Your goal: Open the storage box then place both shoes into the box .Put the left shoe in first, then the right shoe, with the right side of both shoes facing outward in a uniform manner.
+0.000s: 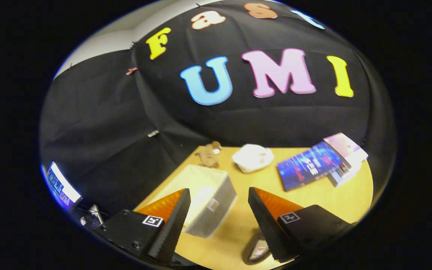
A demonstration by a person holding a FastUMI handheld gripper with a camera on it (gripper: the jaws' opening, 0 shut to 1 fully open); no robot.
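A: Nearest to the camera are the two fingers of the gripper (219, 195), spread wide, with nothing between them.

B: And the shoes?

A: One shoe (255, 249) lies close under the right finger, half hidden, so I cannot tell whether it is the left or the right one. Another white thing (252, 157) lies far on the table, maybe the second shoe, but it is too blurred to be sure.

B: Where is the storage box (208, 200)?

A: Just ahead of the left finger, pale, and I think its lid is not opened yet.

B: What can go wrong?

A: If the wrong shoe is taken first, the order fails. Also the box looks light; pushing the lid may slide it toward the table's left edge.

B: The surroundings?

A: Yellow wooden table (313, 202), with a small plush toy (209, 153) far behind the box, some books (319, 161) at the far right, black cloth walls, a screen (63, 185) at the near left.
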